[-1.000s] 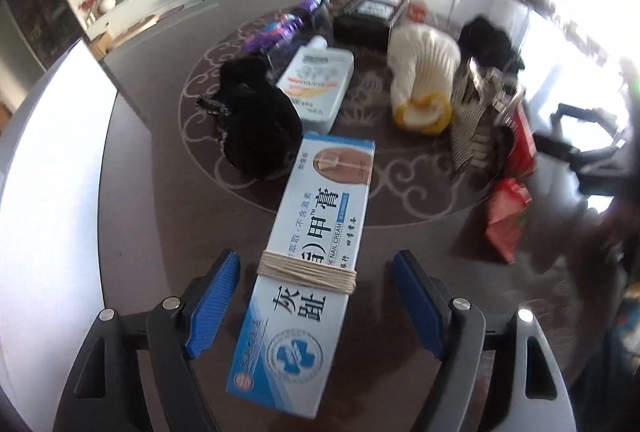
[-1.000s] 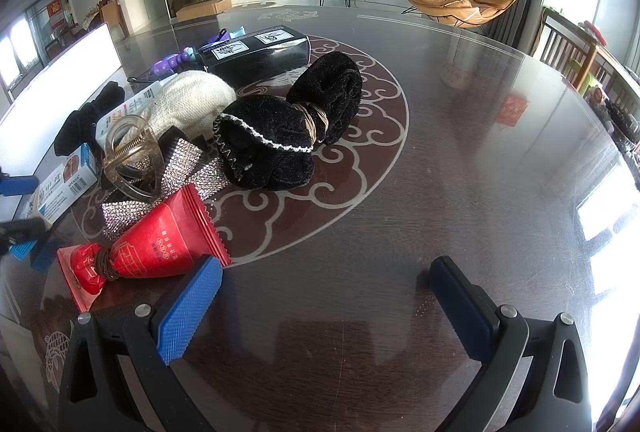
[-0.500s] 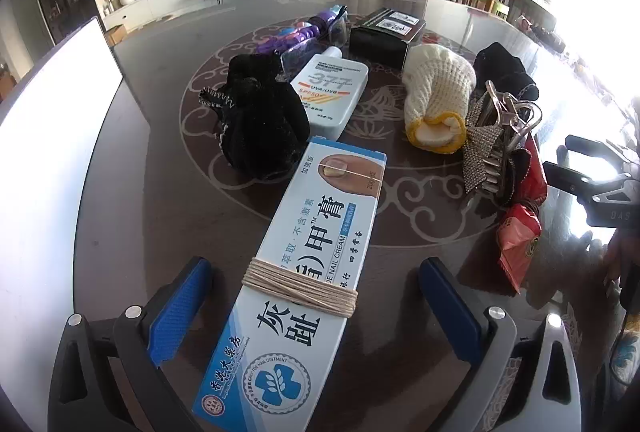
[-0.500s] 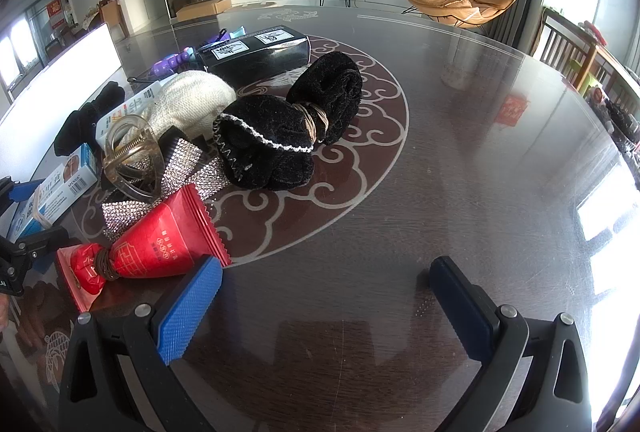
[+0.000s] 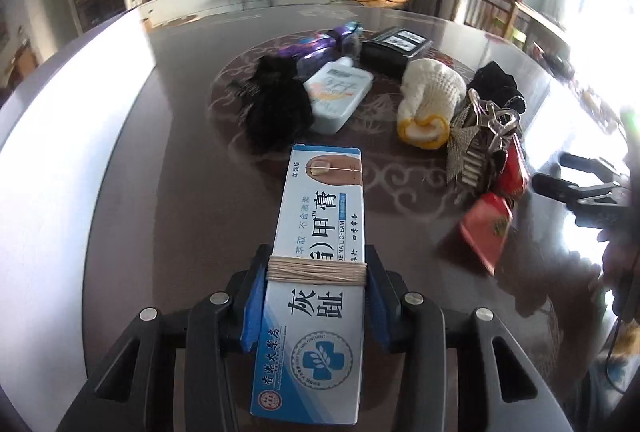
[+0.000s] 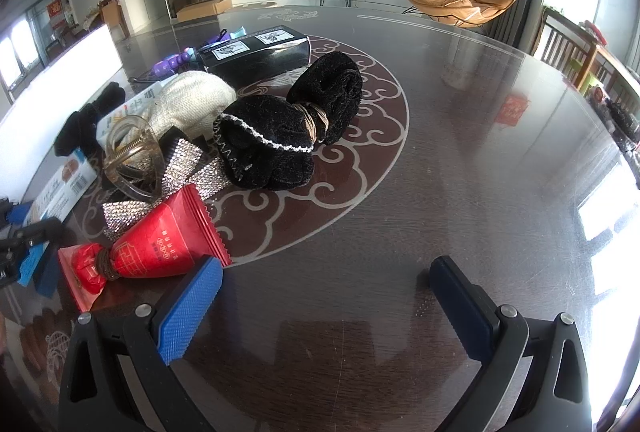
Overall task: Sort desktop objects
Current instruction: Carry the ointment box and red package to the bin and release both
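Note:
My left gripper (image 5: 317,296) is shut on a long blue-and-white nail cream box (image 5: 320,232) bound with a beige rubber band; its blue pads press both long sides. The box also shows at the left edge of the right wrist view (image 6: 60,187). My right gripper (image 6: 324,296) is open and empty above the dark table, beside a red packet (image 6: 160,244). Behind the packet lie a sparkly bow (image 6: 176,167), a clear hair claw (image 6: 128,151), a black velvet bundle (image 6: 288,135) and a cream knitted item (image 6: 192,107).
A white lotion bottle (image 5: 340,91), a black fabric piece (image 5: 276,103), purple packets (image 5: 320,41) and a black box (image 5: 394,47) lie further back on the round dark table (image 6: 480,171). A white panel (image 5: 48,159) runs along the left side.
My left gripper has closed from wide open onto the nail cream box. The right gripper has stayed still and open.

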The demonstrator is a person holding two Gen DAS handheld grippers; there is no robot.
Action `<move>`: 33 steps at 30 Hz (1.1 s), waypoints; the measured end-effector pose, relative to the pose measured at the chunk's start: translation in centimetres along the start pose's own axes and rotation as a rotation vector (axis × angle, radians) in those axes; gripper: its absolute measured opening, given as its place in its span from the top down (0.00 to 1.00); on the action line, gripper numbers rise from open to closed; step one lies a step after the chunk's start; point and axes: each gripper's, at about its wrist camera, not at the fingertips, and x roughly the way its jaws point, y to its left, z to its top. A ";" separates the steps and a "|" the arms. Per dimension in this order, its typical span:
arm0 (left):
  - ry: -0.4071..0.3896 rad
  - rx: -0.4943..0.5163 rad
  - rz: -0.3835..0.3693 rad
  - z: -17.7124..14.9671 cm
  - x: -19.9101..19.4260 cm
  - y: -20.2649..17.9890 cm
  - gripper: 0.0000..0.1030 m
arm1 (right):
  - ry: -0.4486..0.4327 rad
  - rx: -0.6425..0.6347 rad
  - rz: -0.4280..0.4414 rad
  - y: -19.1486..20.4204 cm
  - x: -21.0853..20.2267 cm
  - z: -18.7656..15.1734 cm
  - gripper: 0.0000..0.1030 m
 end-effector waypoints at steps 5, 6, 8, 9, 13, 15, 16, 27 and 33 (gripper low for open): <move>-0.030 -0.070 -0.023 -2.8 -1.8 1.3 0.58 | -0.007 0.199 0.106 -2.2 -4.4 -2.8 0.00; -0.034 -0.077 -0.029 -3.2 -2.0 1.4 0.58 | 0.010 0.223 0.153 -1.5 -5.0 -3.2 0.00; -0.041 -0.087 -0.041 -3.5 -2.0 1.3 0.58 | 0.038 0.222 0.225 0.7 -5.3 -3.2 0.00; -0.044 -0.088 -0.046 -3.5 -2.1 1.2 0.58 | 0.052 0.210 0.256 2.4 -5.2 -2.8 0.00; -0.068 -0.105 -0.058 -3.7 -3.3 1.0 0.58 | 0.108 0.253 0.206 6.7 -2.7 -0.6 0.00; -0.077 -0.122 -0.056 -3.7 -3.8 1.3 0.58 | 0.113 0.303 0.194 8.1 -1.1 0.6 0.00; -0.082 -0.128 -0.052 -3.7 -4.1 1.6 0.58 | 0.105 0.291 0.177 8.9 -0.6 1.2 0.00; -0.085 -0.077 -0.058 -4.8 -5.4 0.9 0.58 | 0.084 0.084 0.171 5.7 -3.6 -2.4 0.72; -0.091 -0.087 -0.085 -4.4 -5.9 0.0 0.58 | 0.112 -0.007 0.115 6.3 -2.9 -1.0 0.23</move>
